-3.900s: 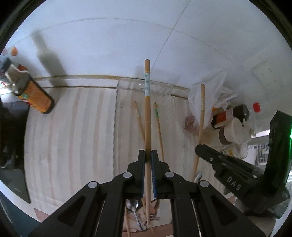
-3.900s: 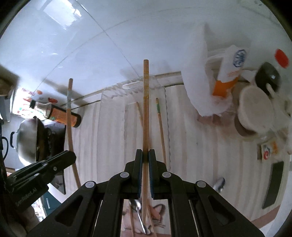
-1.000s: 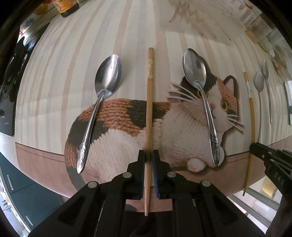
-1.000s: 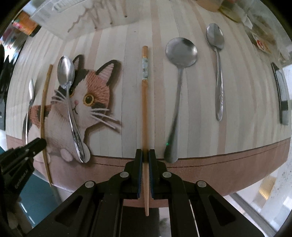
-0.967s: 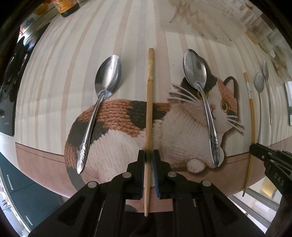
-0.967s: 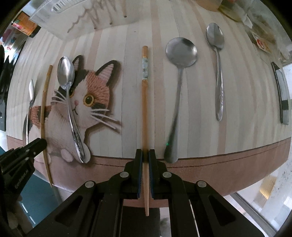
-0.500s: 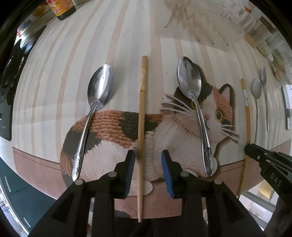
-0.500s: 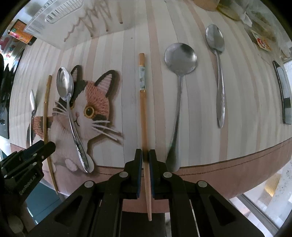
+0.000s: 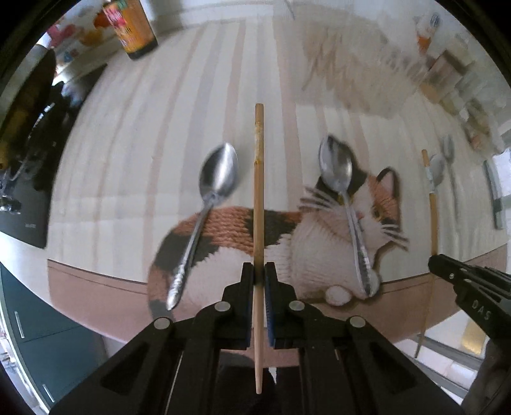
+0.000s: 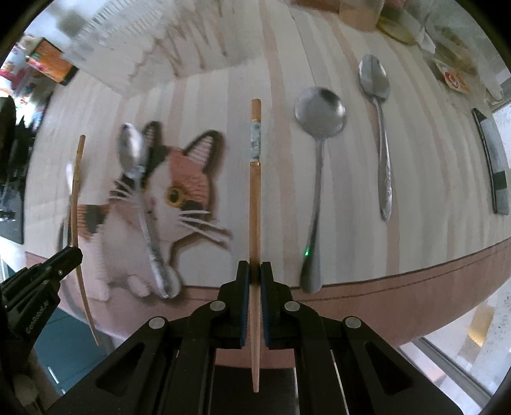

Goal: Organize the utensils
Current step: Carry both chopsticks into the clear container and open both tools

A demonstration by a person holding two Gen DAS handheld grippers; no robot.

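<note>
My left gripper (image 9: 259, 271) is shut on a plain wooden chopstick (image 9: 258, 178) and holds it above the cat-print mat (image 9: 127, 134), between two steel spoons (image 9: 204, 210) (image 9: 346, 204). My right gripper (image 10: 254, 271) is shut on a second chopstick (image 10: 254, 191) with a patterned band, held above the mat beside a round-bowled spoon (image 10: 316, 178) and another spoon (image 10: 381, 140). Each gripper shows at the edge of the other's view, the right one at the right (image 9: 447, 271) and the left one at the left (image 10: 65, 258).
A clear plastic tray (image 9: 354, 79) lies at the back of the mat, blurred. An orange-labelled bottle (image 9: 134, 28) stands back left. Jars and packets (image 9: 453, 83) crowd the back right. A dark flat object (image 10: 491, 159) lies at the right. The table's front edge is just below the grippers.
My left gripper, open around its chopstick half a second ago, has shut on it and lifted it. Both grippers have tilted up, so the mat looks farther off and blurred.
</note>
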